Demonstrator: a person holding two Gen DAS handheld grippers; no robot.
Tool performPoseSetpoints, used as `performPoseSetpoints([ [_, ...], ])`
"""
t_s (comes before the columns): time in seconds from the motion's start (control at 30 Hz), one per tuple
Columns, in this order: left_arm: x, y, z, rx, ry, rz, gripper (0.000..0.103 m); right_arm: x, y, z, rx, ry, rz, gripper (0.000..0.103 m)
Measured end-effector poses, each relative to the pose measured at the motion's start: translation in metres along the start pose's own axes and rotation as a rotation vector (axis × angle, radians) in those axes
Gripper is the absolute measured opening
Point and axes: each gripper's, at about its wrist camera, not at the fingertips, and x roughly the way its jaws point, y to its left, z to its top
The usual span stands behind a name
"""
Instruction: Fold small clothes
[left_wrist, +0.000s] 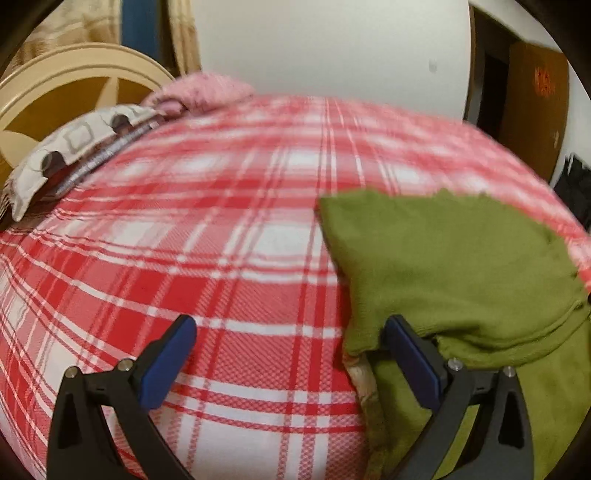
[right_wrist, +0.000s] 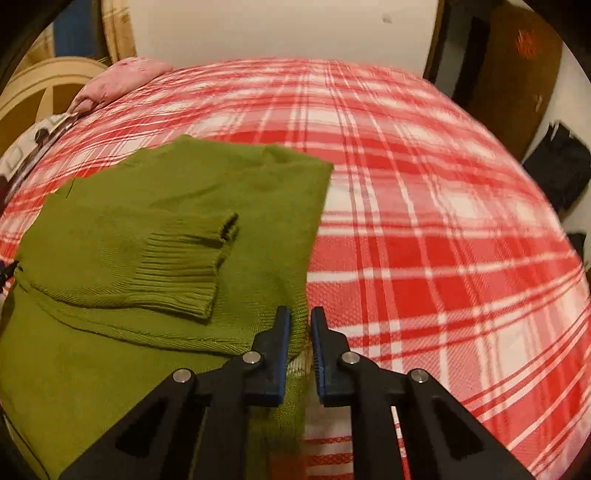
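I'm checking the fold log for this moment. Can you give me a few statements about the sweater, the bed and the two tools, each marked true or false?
1. The olive green knitted sweater lies on a red and white plaid blanket. True.
2. The left tool is clamped shut. False: its jaws are wide open.
3. A ribbed sleeve cuff lies folded across the sweater's body. True.
4. The right tool stands beside a blue towel. False: it is at the sweater's edge.
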Motion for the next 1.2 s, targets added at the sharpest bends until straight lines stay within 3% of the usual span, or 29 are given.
performPoseSetpoints([
  [0.03, -0.003, 0.004, 0.0, -0.02, -0.013, 0.002, 0.103, -0.004, 0.001, 0.003, 0.005, -0.007, 0.002, 0.063],
  [0.07, -0.002, 0.006, 0.002, -0.033, -0.013, 0.007, 0.103, -0.01, 0.003, 0.006, 0.018, -0.025, 0.031, 0.078],
  [0.1, 0.002, 0.007, 0.004, -0.042, 0.007, 0.016, 0.103, -0.018, 0.007, 0.01, 0.031, -0.06, 0.085, 0.083],
  [0.17, 0.011, 0.005, 0.008, -0.033, 0.042, 0.033, 0.103, -0.022, 0.02, 0.019, 0.011, -0.099, 0.125, 0.082],
  [0.27, 0.023, 0.002, 0.01, 0.013, 0.092, 0.167, 0.103, -0.012, 0.048, 0.03, -0.057, -0.104, 0.107, 0.082],
  [0.33, 0.03, 0.007, 0.006, 0.008, 0.128, 0.198, 0.103, 0.003, 0.061, 0.032, -0.079, -0.063, 0.114, 0.082],
  [0.37, 0.033, 0.013, 0.003, -0.012, 0.159, 0.164, 0.103, 0.01, 0.066, 0.031, -0.086, -0.045, 0.103, 0.082],
  [0.43, 0.027, 0.021, 0.004, -0.049, 0.141, 0.12, 0.103, 0.026, 0.068, 0.024, -0.099, 0.007, 0.058, 0.082],
  [0.6, 0.006, 0.021, 0.015, -0.095, 0.038, 0.098, 0.103, 0.013, 0.058, 0.015, -0.055, -0.035, 0.083, 0.082],
  [0.73, 0.018, -0.003, 0.018, -0.032, 0.062, 0.089, 0.103, -0.006, 0.067, 0.01, -0.095, -0.106, 0.122, 0.082],
  [0.87, 0.032, -0.022, 0.01, 0.072, 0.106, 0.131, 0.103, 0.008, 0.072, 0.012, -0.093, -0.083, 0.125, 0.082],
  [1.2, 0.032, -0.016, 0.009, 0.044, 0.111, 0.094, 0.103, 0.022, 0.063, 0.002, -0.065, -0.095, 0.147, 0.083],
])
